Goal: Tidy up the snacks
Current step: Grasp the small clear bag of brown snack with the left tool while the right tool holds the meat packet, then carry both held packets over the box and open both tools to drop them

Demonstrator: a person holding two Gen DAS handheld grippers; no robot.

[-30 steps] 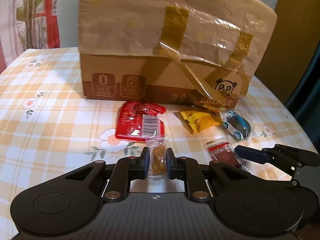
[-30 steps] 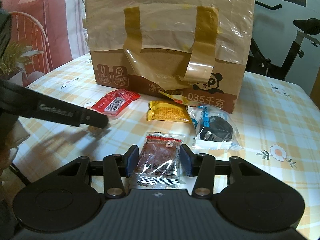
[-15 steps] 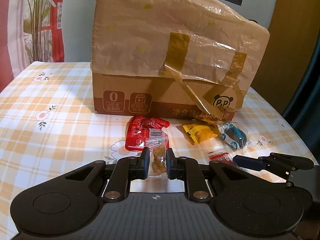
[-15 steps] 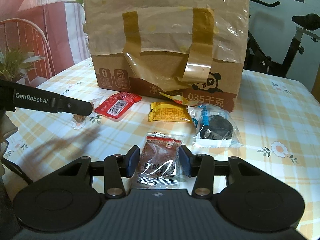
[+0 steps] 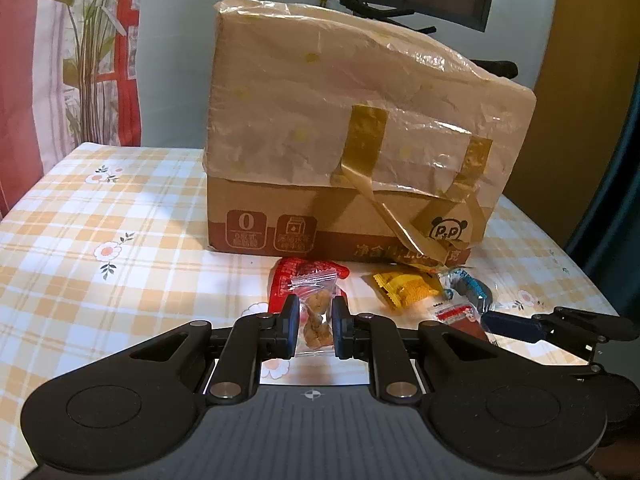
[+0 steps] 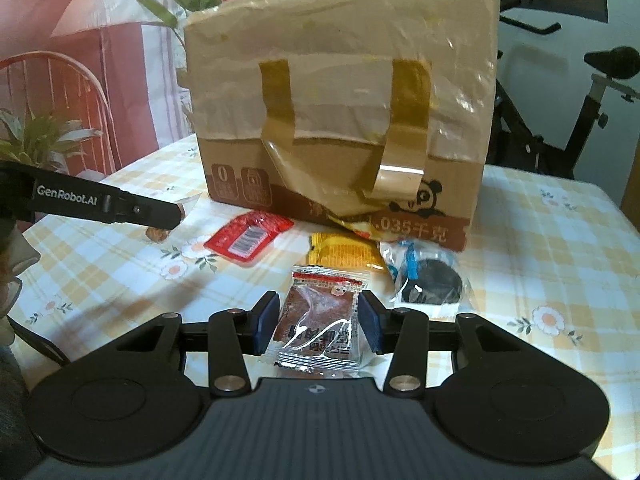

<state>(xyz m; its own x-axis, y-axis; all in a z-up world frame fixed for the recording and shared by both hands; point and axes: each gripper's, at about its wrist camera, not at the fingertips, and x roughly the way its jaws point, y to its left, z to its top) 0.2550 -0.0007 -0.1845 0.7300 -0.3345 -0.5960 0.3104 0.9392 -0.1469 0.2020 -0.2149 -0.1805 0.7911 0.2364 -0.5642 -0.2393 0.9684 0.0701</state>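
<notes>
left gripper (image 6: 168,216) arm: "GenRobot.AI". cardboard box (image 6: 340,120) front: "0" in a square icon, ".035千克" on the brown band, panda logo. Snack wrapper print unreadable.

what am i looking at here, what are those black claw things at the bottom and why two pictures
Those are hand-held two-finger grippers, one in each of a person's hands, each with a camera looking along its fingers, hence two pictures. The left gripper pinches a small clear bag of brown nuggets. The right gripper has a clear packet of dark red dried meat between its fingers. On the checked floral tablecloth lie a red sachet, a yellow packet and a clear-wrapped dark cookie, before a taped cardboard box.
</notes>
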